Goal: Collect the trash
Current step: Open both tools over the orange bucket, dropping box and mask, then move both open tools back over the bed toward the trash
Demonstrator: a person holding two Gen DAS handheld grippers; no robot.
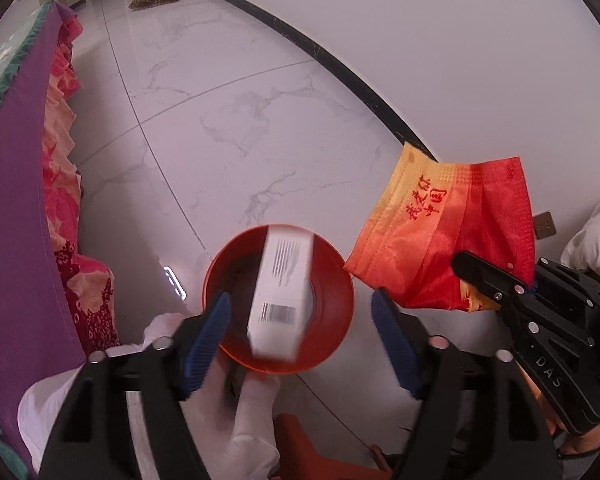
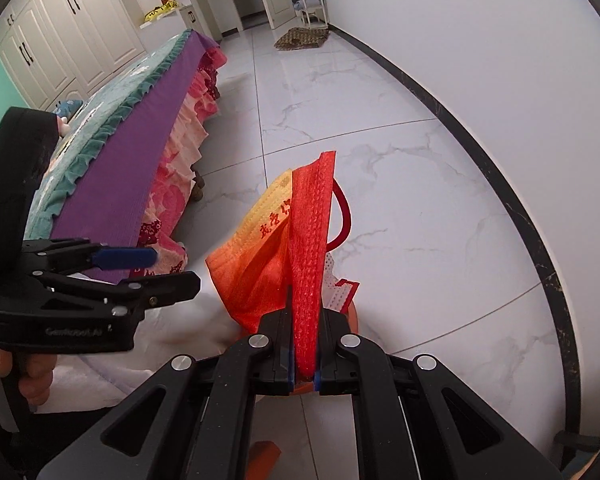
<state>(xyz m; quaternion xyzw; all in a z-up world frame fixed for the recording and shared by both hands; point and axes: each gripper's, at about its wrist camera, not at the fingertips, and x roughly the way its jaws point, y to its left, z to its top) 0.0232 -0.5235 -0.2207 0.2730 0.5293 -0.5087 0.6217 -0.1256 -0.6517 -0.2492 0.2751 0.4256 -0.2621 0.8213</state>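
Note:
A red round bin stands on the floor below my left gripper. A white box with a barcode, blurred, is between the open blue-padded jaws and over the bin's mouth, touching neither pad. My right gripper is shut on a red and orange face mask with red printed characters, held in the air. In the left wrist view the mask and the right gripper are just right of the bin. The left gripper shows at the left of the right wrist view.
A bed with a purple cover and pink floral skirt runs along the left. White marble tile floor stretches ahead to a white wall with a black baseboard. A brown mat lies far off. A red stool is below.

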